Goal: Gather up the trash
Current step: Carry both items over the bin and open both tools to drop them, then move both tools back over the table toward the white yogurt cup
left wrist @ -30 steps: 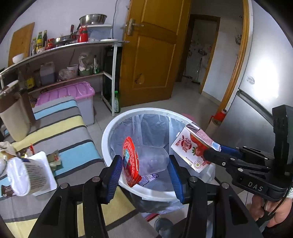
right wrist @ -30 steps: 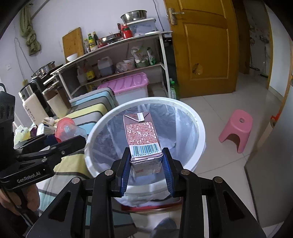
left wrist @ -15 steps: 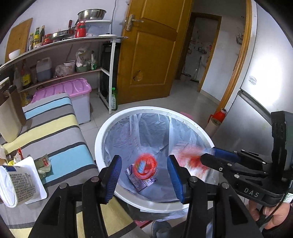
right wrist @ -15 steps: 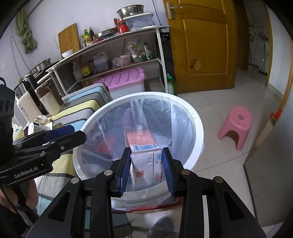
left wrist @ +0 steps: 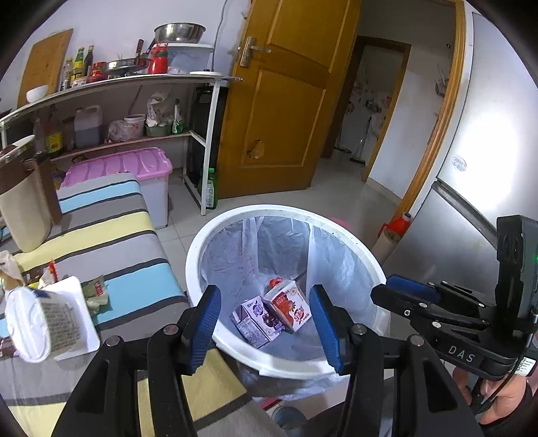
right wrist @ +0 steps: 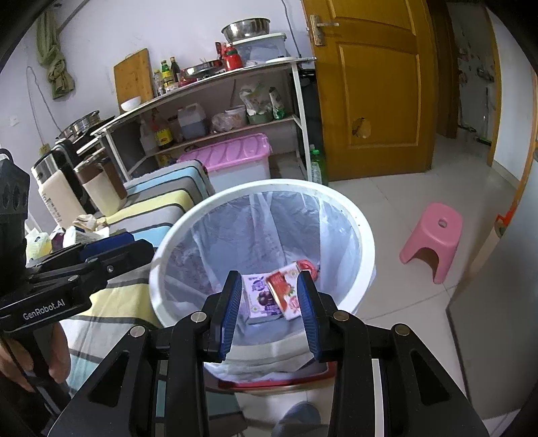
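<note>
Counts from where I'm holding: two grippers, my left (left wrist: 265,322) and my right (right wrist: 270,311). One bin (left wrist: 215,232) below both, with two cartons in it, a purple one (left wrist: 255,317) and a red one (left wrist: 289,304), plus one red lid (right wrist: 307,265) past them. One pink stool (right wrist: 433,235) right of my right gripper. One pink-lidded box (left wrist: 134,164) ahead-left.

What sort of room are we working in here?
Most likely a home kitchen: a shelf rack with cooking bottles and a steel bowl, a fridge by the door, and a lined trash bin beside a striped table.
</note>
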`<action>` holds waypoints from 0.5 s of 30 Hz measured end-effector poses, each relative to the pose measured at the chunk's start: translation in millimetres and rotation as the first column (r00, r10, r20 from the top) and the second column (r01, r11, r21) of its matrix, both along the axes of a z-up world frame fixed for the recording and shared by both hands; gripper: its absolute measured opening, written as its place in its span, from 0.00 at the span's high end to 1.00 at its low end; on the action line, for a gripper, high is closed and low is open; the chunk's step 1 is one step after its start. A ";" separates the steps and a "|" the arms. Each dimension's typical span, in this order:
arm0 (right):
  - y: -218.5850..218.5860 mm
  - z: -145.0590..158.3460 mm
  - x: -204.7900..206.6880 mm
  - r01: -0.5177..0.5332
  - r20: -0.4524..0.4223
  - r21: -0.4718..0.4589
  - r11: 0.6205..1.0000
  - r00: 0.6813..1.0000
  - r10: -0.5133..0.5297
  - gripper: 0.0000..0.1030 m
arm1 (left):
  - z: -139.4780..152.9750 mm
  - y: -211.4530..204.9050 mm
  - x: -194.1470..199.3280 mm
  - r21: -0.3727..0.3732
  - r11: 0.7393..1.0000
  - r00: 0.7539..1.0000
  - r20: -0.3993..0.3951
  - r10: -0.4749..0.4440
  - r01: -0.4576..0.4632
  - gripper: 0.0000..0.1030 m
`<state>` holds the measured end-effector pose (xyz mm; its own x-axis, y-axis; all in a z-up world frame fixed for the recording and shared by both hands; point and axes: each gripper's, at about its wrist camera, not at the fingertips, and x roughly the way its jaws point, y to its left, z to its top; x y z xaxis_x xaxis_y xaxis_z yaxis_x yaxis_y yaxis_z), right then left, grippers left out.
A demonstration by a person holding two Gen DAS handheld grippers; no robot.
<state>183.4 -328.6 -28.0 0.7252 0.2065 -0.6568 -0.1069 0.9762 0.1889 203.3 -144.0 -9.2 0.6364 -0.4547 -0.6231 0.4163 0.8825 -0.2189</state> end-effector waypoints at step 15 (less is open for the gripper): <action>34.2 24.4 -35.2 -0.078 0.051 -0.015 0.997 0.996 0.078 0.65 | 14.2 37.7 -50.0 -0.004 0.997 0.996 0.044 0.073 -0.073 0.47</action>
<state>148.2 -294.5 -3.6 0.7401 0.2552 -0.6222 -0.1920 0.9669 0.1681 153.3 -106.2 4.9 0.6945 -0.4075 -0.5930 0.3601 0.9104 -0.2040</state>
